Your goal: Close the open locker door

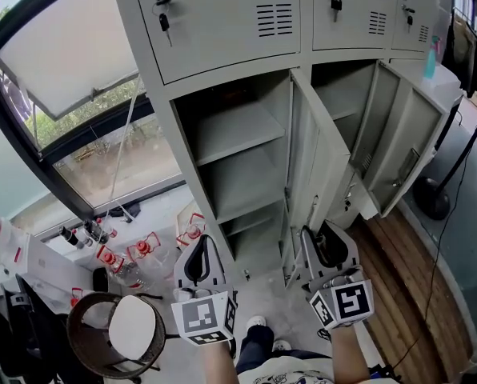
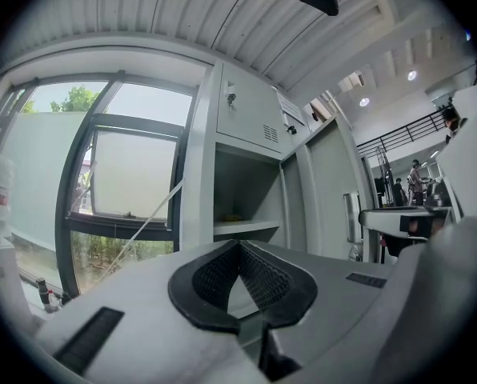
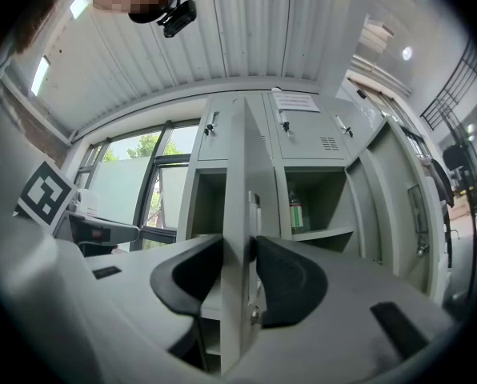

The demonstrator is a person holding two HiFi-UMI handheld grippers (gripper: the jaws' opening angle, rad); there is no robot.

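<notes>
Right gripper (image 3: 238,254) clamps the open locker door (image 3: 242,158) edge-on between its jaws.

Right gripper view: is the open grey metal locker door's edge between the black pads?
Yes, the grey metal locker door stands between the pads of the right gripper, both touching it.

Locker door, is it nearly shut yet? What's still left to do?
Not yet. Done: the right gripper is at the locker door. In hand: its jaws pinch the door's free edge. Left to do: the door stands wide open, so it has to swing shut against the locker. The left gripper is shut and holds nothing. Another door to the right is open too.
</notes>
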